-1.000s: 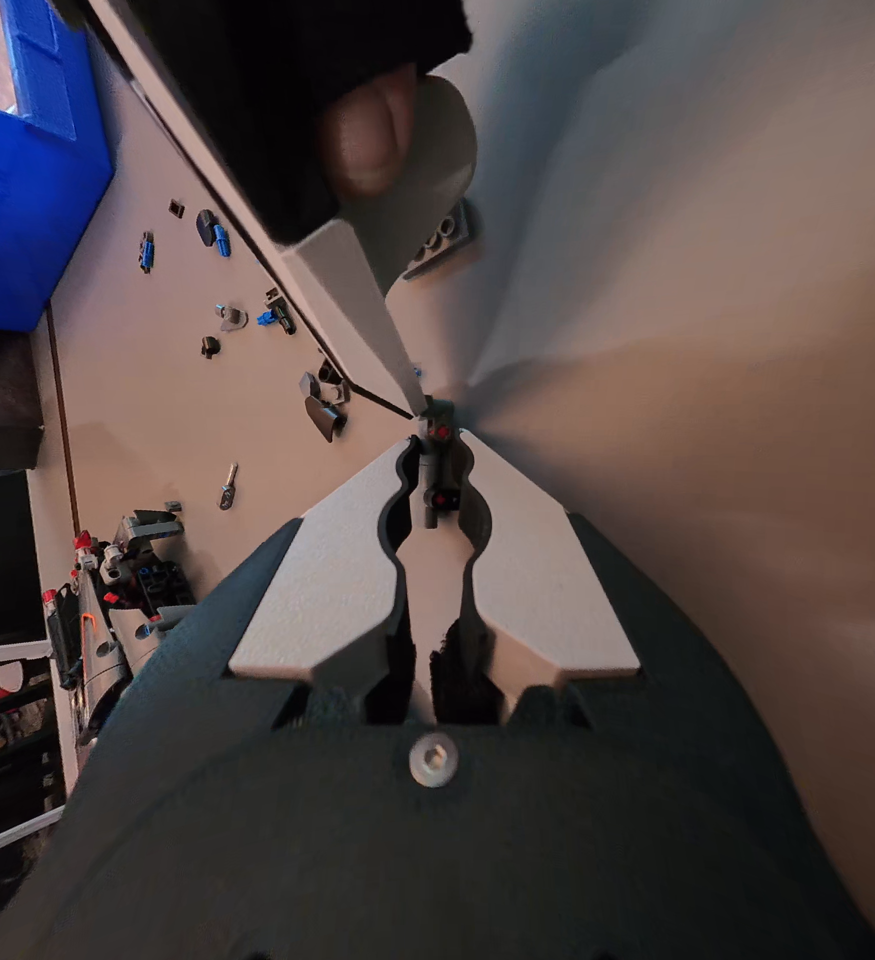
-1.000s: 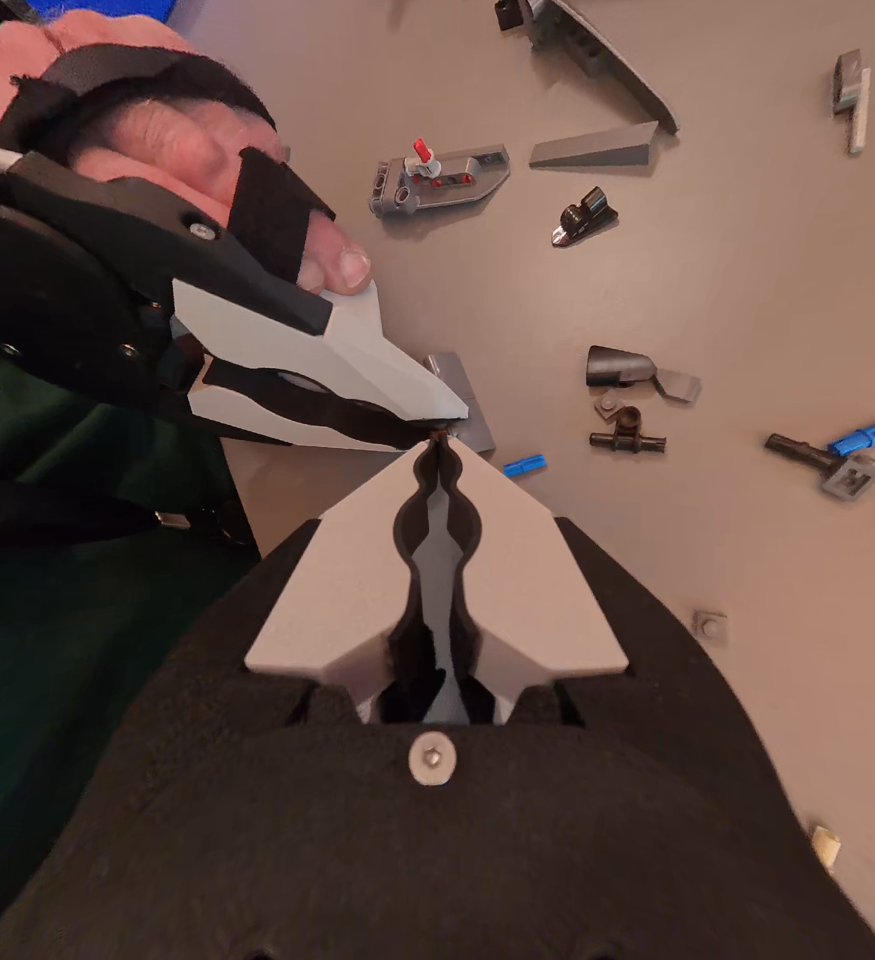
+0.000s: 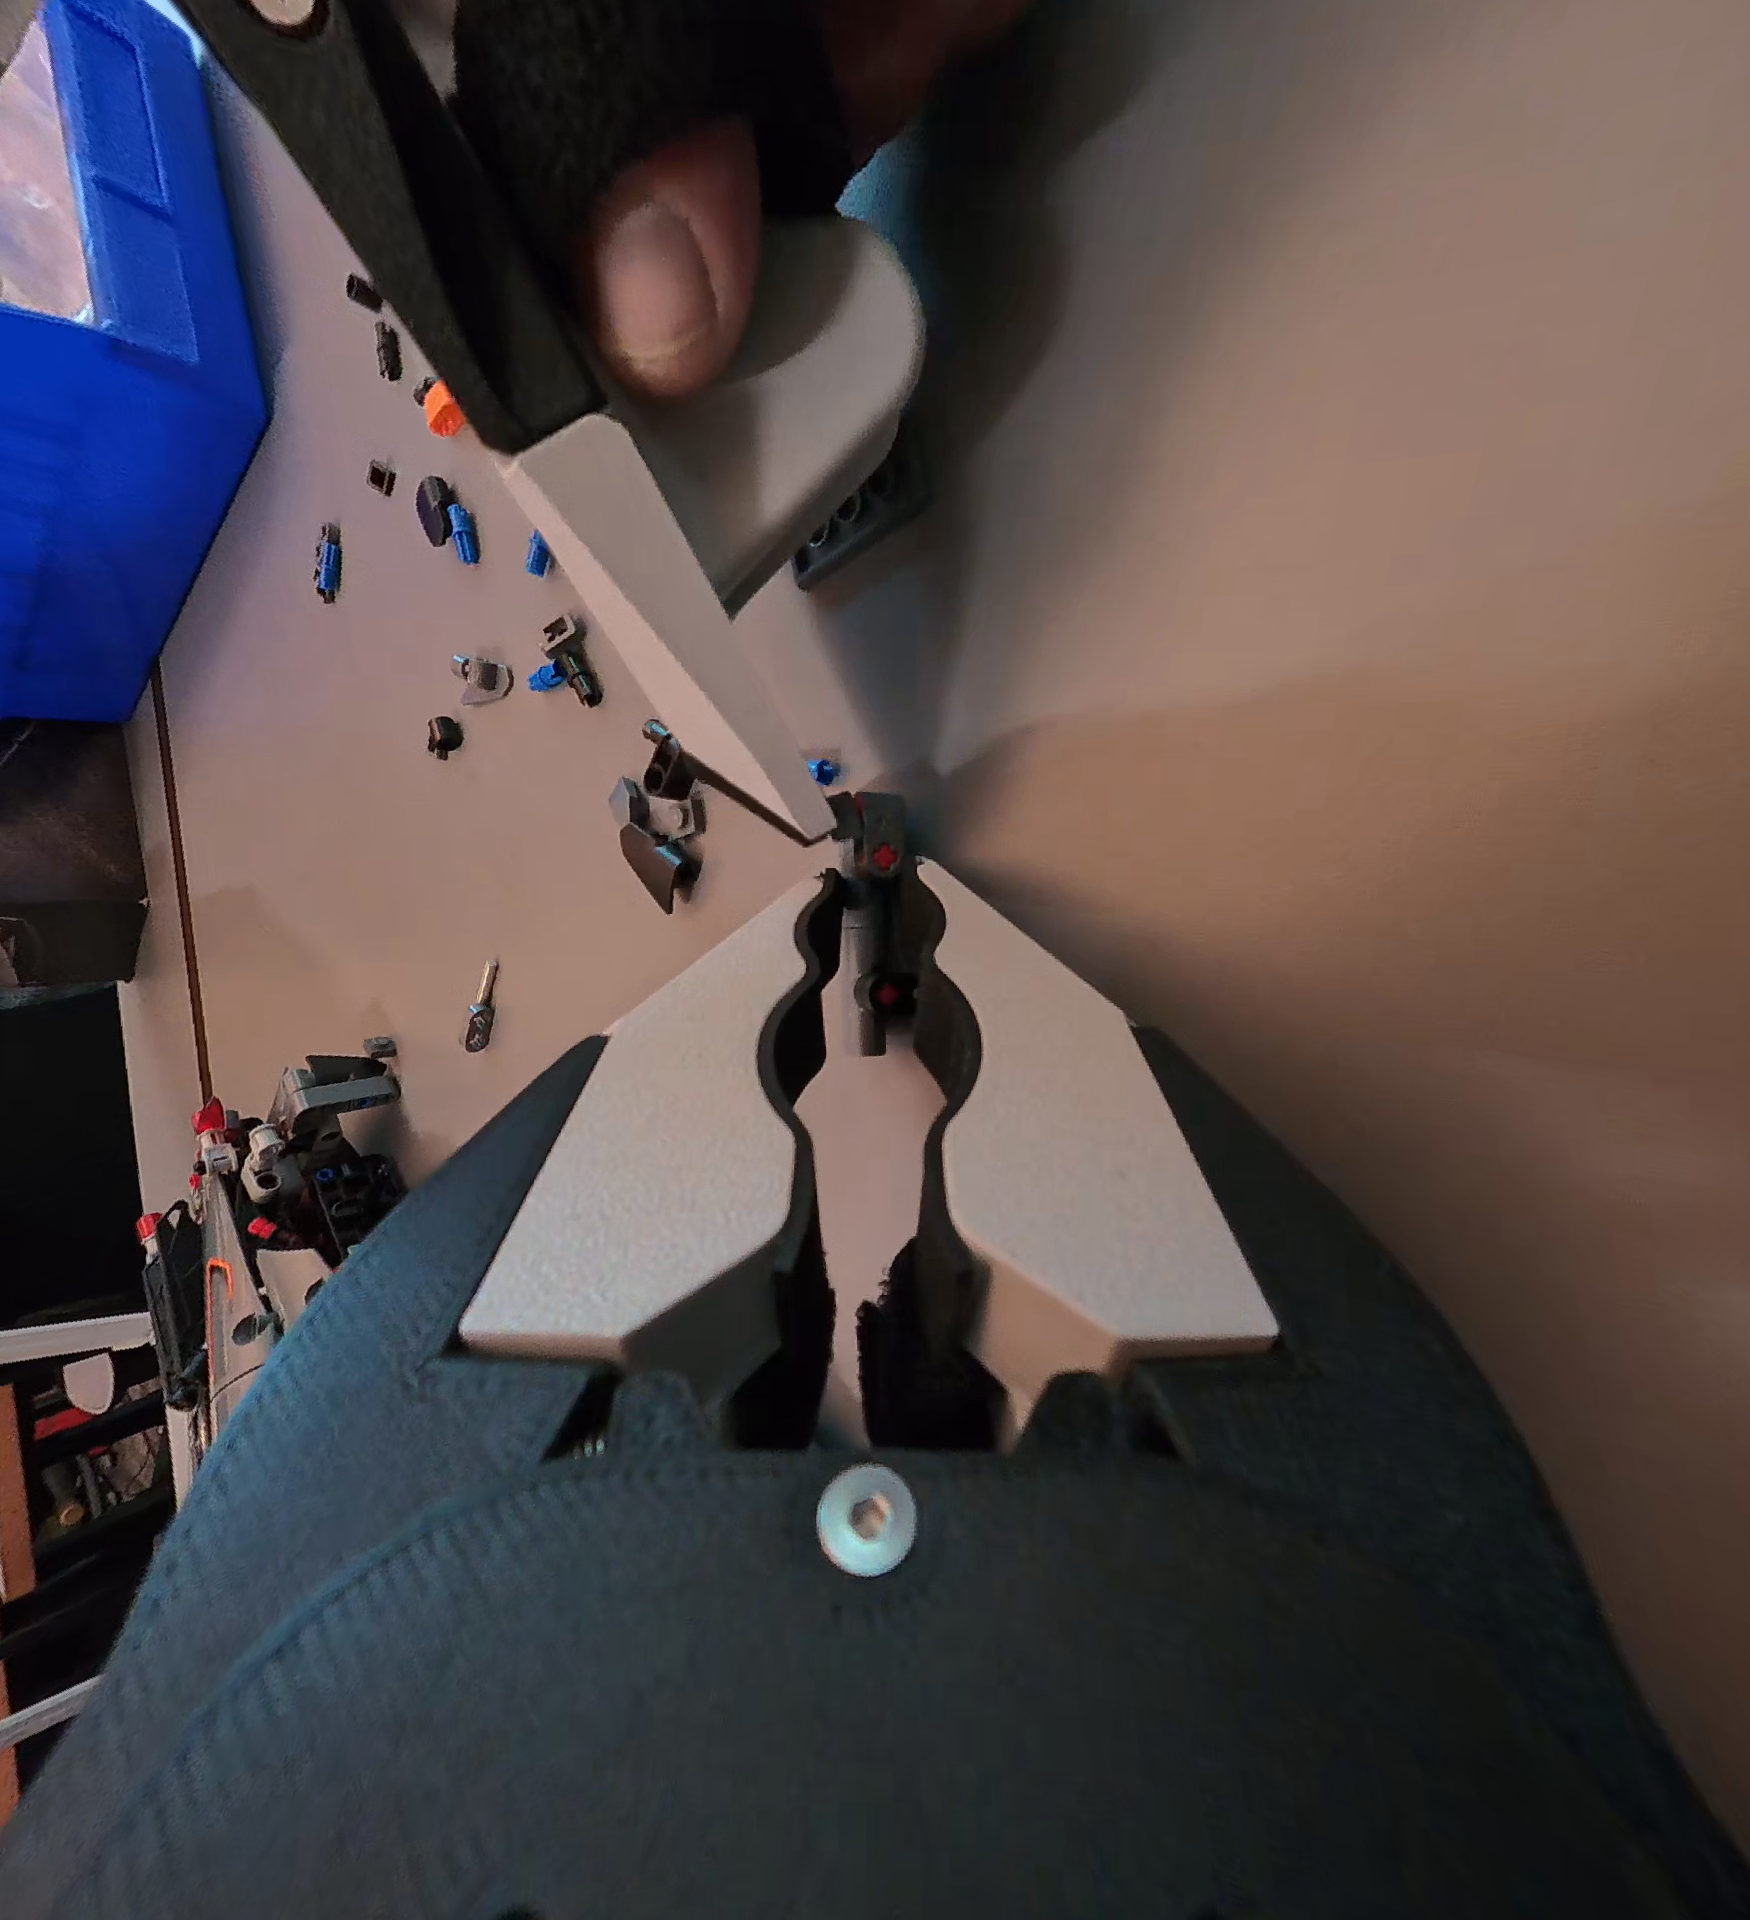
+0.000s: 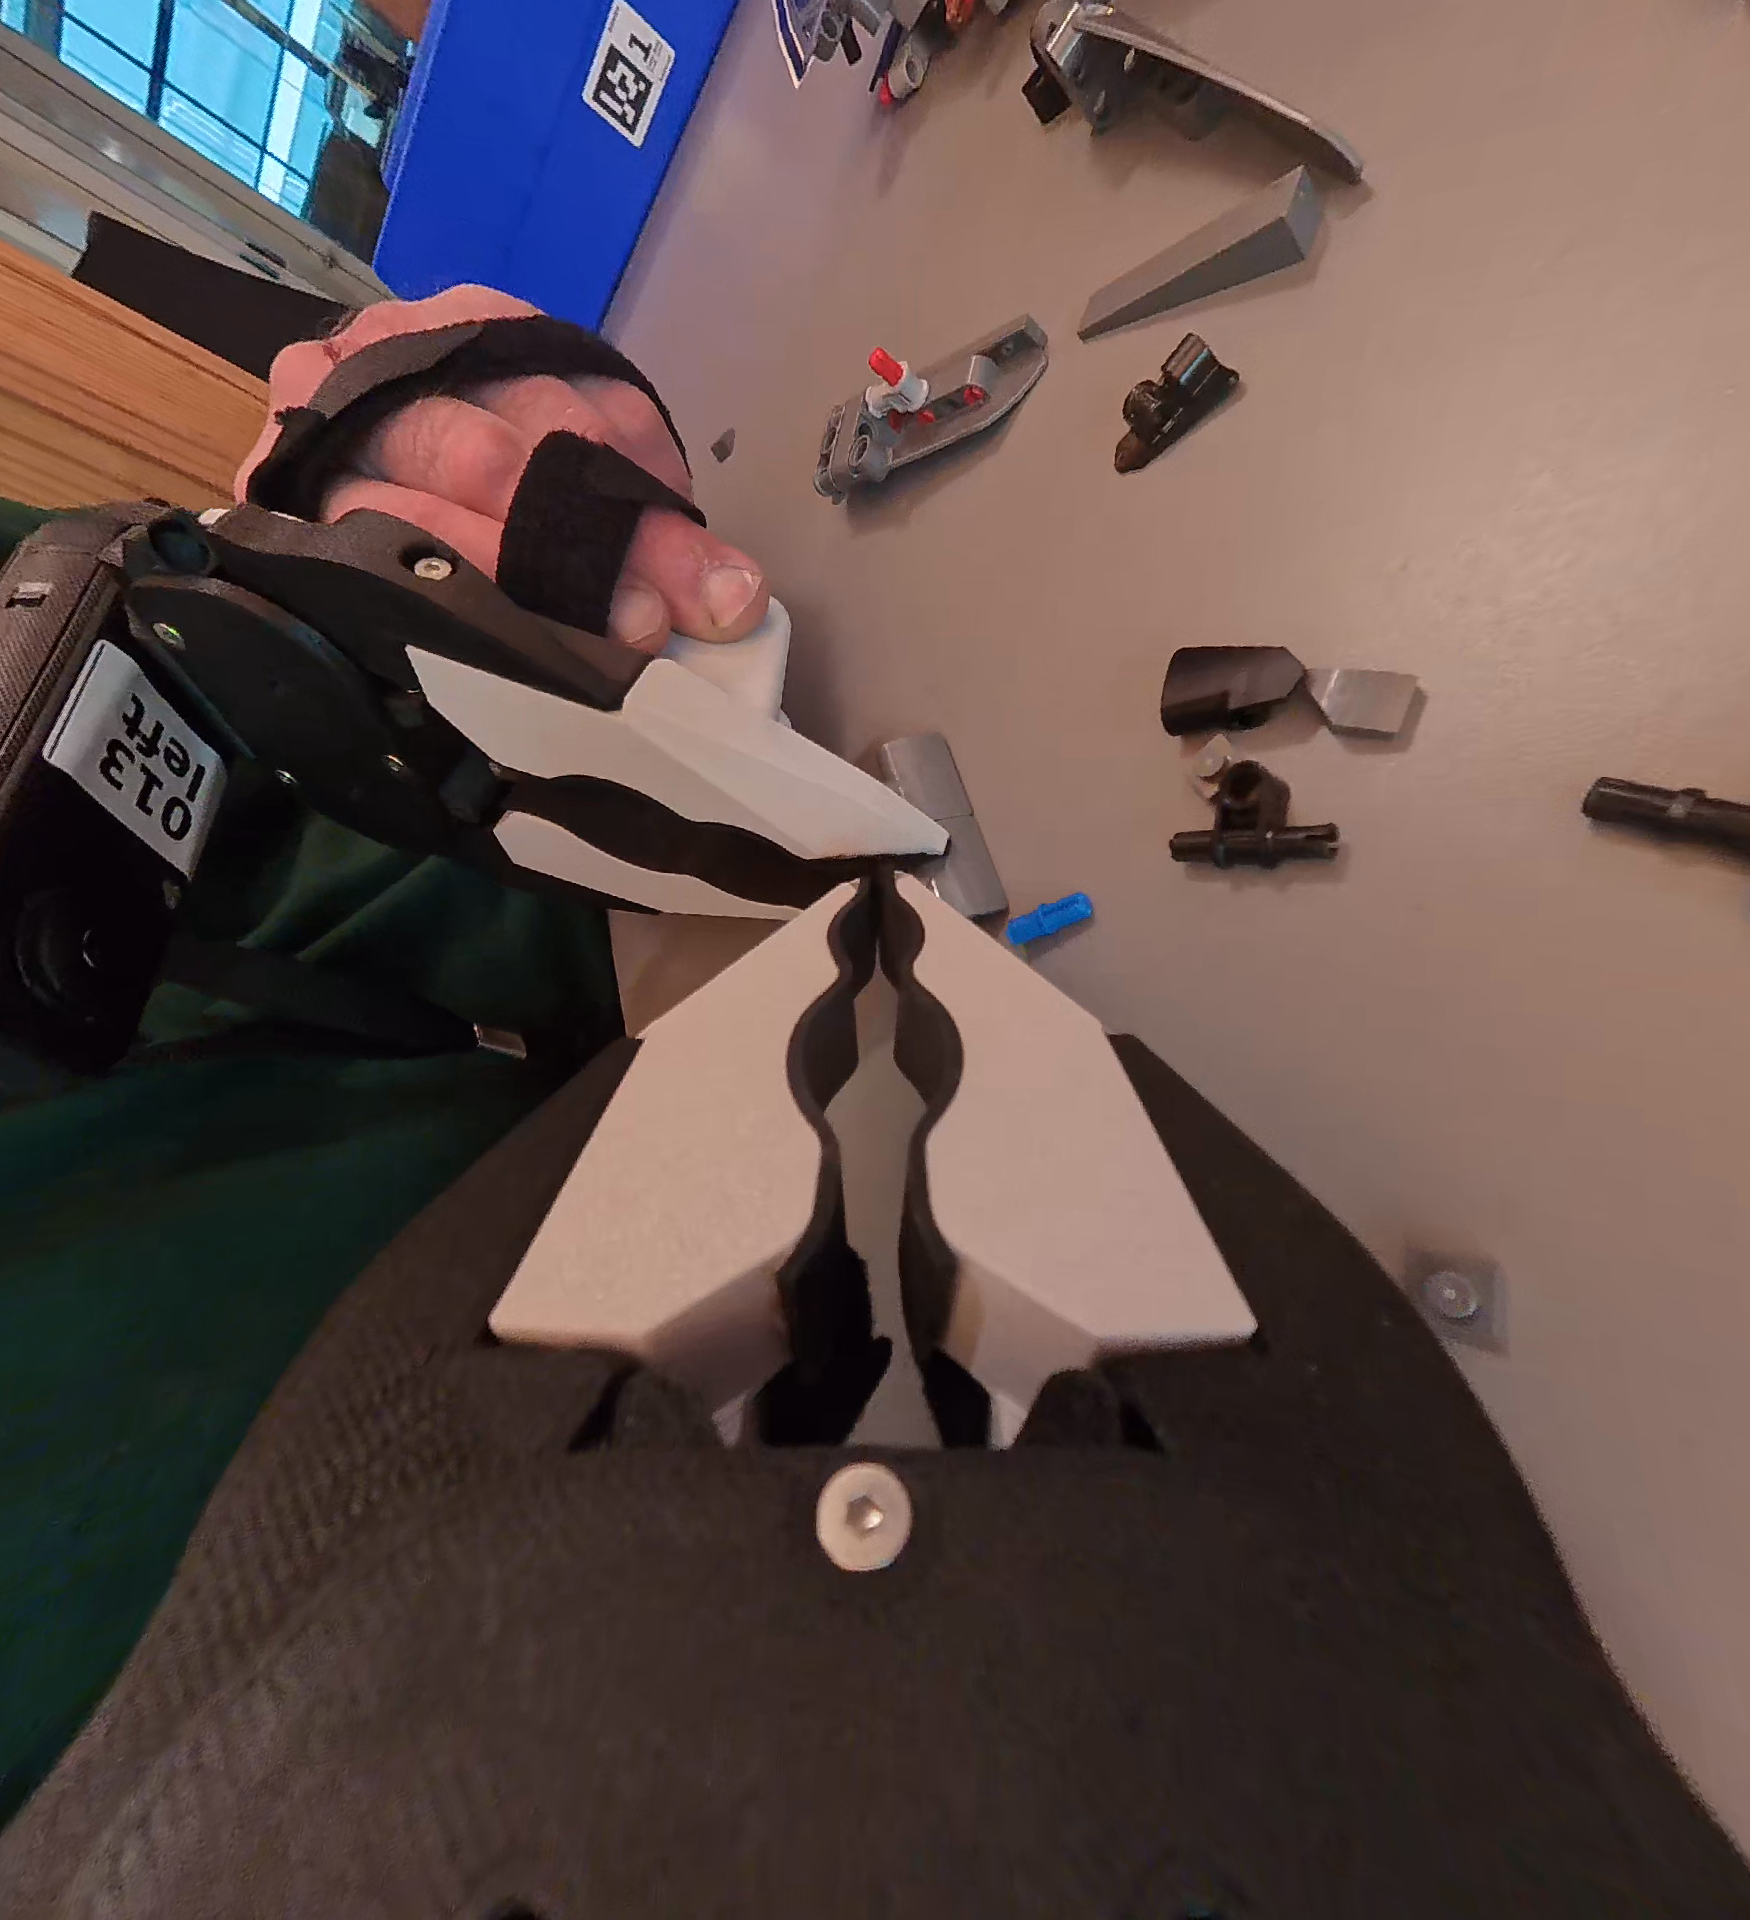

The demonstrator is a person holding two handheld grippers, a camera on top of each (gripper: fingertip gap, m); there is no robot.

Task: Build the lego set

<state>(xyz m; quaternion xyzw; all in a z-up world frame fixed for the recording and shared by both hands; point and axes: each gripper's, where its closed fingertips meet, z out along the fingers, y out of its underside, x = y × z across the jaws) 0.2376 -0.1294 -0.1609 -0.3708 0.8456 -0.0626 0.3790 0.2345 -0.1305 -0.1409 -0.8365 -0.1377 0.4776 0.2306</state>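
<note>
The left gripper (image 3: pixel 869 883) is clamping a small grey piece (image 3: pixel 876 925) with red pins between its jaws, above the table (image 4: pixel 1473 1039). The right gripper (image 4: pixel 876 883), jaws together, is meeting that piece tip to tip. Beyond the piece, loose parts are lying scattered, a blue pin (image 4: pixel 1050 918) nearest and a blue box (image 4: pixel 538 156) at the far edge, its contents hidden.

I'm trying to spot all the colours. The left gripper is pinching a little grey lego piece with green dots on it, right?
Not quite. The dots are red, not green. The left wrist view shows the left gripper pinching the little grey lego piece, and its two small marks are red. The rest is right: the piece is grey and sits between the fingertips.
</note>
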